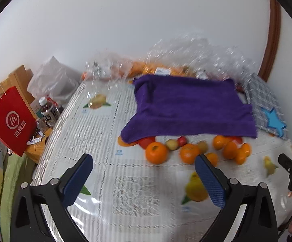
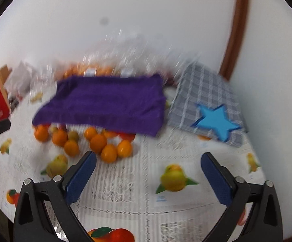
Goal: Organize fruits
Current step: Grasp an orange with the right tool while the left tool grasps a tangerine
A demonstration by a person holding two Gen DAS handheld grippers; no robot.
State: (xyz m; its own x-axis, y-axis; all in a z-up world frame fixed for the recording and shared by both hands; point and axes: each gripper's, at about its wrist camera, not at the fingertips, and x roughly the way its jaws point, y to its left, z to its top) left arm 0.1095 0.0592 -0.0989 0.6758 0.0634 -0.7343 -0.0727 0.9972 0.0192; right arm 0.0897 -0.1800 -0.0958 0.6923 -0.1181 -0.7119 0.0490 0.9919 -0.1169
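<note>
Both tongs [image 1: 143,178] [image 2: 149,176] spread, oranges [image 2: 98,141] beside purple towel [image 2: 105,102] edge

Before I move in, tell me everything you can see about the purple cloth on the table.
The purple cloth is a deep violet rectangle with a soft, towel-like nap. It is spread fairly flat on the printed table cover, its far-left corner bunched. Its near edge droops over part of the loose fruit pile, hiding a red piece. Clear plastic bags of oranges sit behind it; a checked grey cloth lies beside its right edge. Neither gripper touches it.
</note>
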